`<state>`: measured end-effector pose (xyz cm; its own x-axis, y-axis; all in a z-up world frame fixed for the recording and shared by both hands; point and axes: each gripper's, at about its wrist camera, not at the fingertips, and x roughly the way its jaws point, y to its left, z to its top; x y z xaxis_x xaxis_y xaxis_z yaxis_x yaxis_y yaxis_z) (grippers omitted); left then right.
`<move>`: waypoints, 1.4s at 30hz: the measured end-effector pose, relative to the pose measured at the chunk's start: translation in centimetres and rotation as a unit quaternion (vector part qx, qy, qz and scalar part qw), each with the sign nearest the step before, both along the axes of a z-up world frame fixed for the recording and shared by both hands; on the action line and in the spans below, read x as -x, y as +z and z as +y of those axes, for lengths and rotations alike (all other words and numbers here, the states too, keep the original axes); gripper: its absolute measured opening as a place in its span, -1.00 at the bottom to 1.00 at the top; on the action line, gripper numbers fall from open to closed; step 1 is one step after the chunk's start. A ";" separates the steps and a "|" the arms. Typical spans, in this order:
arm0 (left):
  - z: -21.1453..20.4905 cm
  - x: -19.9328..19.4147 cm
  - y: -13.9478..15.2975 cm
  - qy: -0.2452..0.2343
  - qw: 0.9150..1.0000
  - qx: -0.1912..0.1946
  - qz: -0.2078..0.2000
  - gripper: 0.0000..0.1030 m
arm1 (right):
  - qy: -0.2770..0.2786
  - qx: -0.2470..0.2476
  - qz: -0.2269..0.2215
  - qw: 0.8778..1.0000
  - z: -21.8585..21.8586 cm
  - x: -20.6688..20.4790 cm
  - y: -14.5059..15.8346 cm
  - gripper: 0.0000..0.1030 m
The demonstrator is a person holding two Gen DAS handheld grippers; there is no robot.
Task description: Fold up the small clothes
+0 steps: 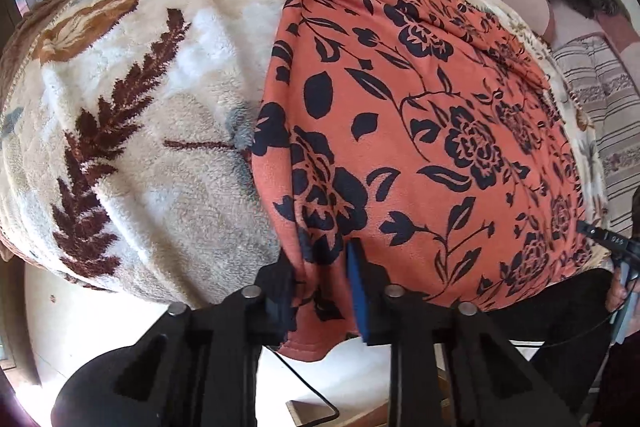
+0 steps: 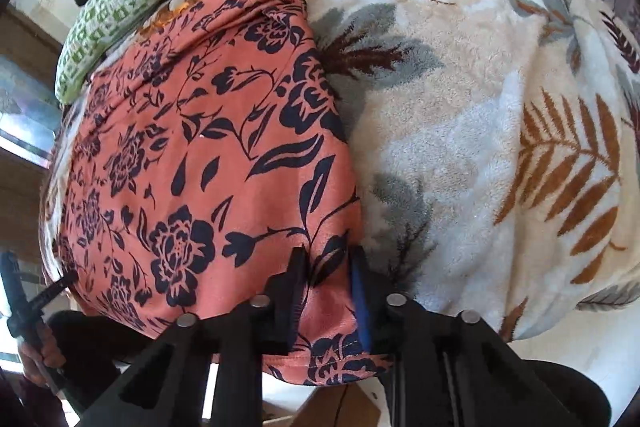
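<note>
The orange flowered cloth (image 1: 420, 115) lies spread flat on the leaf-pattern blanket (image 1: 132, 115), with its near hem hanging over the blanket's near edge. The left claw (image 1: 320, 291) pinches one near corner of the cloth. The right claw (image 2: 328, 299) pinches the other near corner. No fold shows yet, so I think all the folding is still left.
</note>
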<state>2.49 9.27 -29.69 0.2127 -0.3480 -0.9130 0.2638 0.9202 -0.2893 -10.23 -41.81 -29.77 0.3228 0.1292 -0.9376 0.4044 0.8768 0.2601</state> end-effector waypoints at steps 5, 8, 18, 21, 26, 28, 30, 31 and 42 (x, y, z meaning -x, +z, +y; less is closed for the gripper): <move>0.5 -0.1 -0.1 0.002 1.000 0.011 0.009 -0.67 | 0.013 -0.005 0.001 1.000 -0.2 -0.1 0.9 -0.80; 0.4 -0.3 -0.4 -0.007 1.000 0.017 0.023 -0.31 | -0.004 -0.004 0.023 1.000 -0.8 -0.1 0.3 -0.54; -1.0 0.1 0.2 -0.051 0.998 -0.030 -0.005 -0.75 | 0.092 0.072 0.042 0.992 4.8 -0.6 -0.1 -0.77; -0.9 0.1 1.0 -0.068 0.997 -0.025 -0.011 -0.79 | 0.107 0.076 0.045 0.990 5.1 -0.7 1.3 -0.79; -0.3 -0.8 4.6 -0.093 0.995 0.032 -0.019 -0.81 | 0.098 -0.024 -0.014 0.995 4.3 -1.5 5.4 -0.80; -0.2 -2.1 6.7 -0.097 0.993 0.057 -0.026 -0.81 | 0.090 -0.066 -0.056 0.992 3.4 -2.5 7.3 -0.80; -0.4 -4.1 8.8 -0.099 0.992 0.074 -0.036 -0.81 | 0.075 -0.102 -0.096 0.987 2.2 -4.0 8.9 -0.81; -0.5 -5.5 9.8 -0.098 0.991 0.079 -0.044 -0.81 | 0.063 -0.115 -0.113 0.985 1.4 -5.1 9.6 -0.81; -6.7 -28.5 7.6 -0.001 0.997 0.073 -0.041 -0.78 | -0.171 -0.136 -0.261 0.940 -11.1 -23.3 9.6 -0.86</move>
